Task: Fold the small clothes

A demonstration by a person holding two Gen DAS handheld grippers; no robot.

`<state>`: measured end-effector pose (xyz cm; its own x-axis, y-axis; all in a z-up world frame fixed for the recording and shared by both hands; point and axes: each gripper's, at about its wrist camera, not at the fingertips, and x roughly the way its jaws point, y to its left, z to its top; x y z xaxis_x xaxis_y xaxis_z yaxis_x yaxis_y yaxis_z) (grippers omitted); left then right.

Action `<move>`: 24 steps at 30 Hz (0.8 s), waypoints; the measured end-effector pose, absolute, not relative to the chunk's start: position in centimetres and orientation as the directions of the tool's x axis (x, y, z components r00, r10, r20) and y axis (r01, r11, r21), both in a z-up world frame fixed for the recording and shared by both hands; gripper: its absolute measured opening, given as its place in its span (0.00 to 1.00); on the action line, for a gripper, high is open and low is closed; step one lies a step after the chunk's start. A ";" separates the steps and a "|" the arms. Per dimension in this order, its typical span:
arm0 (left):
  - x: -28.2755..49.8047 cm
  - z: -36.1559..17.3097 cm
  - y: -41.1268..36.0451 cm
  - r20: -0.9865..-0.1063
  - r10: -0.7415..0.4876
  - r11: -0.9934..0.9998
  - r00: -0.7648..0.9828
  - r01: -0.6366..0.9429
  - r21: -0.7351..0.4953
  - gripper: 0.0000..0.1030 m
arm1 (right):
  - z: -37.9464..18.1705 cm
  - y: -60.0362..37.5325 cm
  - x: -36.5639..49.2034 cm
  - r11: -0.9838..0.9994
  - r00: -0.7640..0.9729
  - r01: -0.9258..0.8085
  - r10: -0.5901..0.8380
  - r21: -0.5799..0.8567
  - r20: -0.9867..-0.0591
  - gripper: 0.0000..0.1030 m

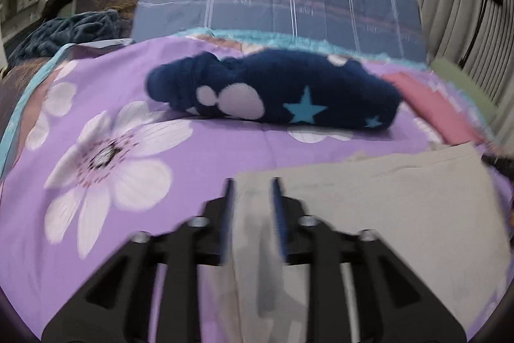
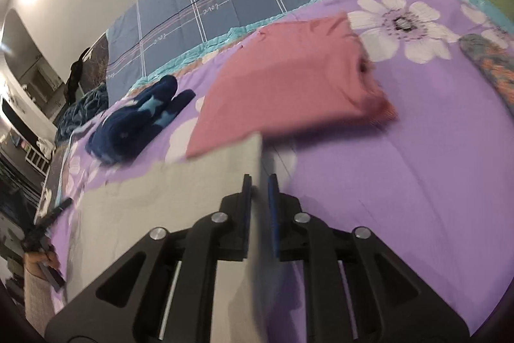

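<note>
On the bed, seen from the left wrist, a beige garment (image 1: 369, 201) lies flat on the purple flowered sheet (image 1: 106, 150), its near-left corner under the left gripper (image 1: 252, 185). The jaws stand apart with the cloth below the gap, and the pads do not seem to press it. It looks thin, light and limp, so it will probably sag unless taken at a corner or hem. Behind it sits a plush navy starred piece (image 1: 273, 89), bunched and thick.

From the right wrist, the right gripper (image 2: 259, 179) has its jaws slightly parted astride the beige garment's straight right edge; whether they pinch it I cannot tell. A pink folded garment (image 2: 289, 79) rests beyond, soft-edged, partly overlapped by the beige one.
</note>
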<state>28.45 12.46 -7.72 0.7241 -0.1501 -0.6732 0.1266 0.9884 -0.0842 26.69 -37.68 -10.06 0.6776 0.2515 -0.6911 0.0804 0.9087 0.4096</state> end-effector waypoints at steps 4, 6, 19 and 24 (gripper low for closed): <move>20.2 -6.0 15.0 -0.616 -0.183 0.983 0.766 0.132 -0.128 0.35 | -9.5 -38.4 19.5 0.922 0.696 0.062 0.236 0.383 -0.678 0.23; 15.4 -6.5 15.8 -0.619 -0.215 0.976 0.755 0.146 -0.161 0.39 | -10.0 -38.5 14.6 0.915 0.695 0.069 0.242 0.398 -0.677 0.26; 5.6 -12.0 11.1 -0.730 -0.202 0.955 0.653 0.296 0.001 0.33 | -10.3 -34.0 5.2 0.925 0.671 0.059 0.242 0.376 -0.701 0.31; 5.0 -9.2 10.9 -0.660 -0.148 0.937 0.736 0.319 0.146 0.01 | -11.1 -33.0 3.5 0.923 0.651 0.056 0.255 0.380 -0.715 0.37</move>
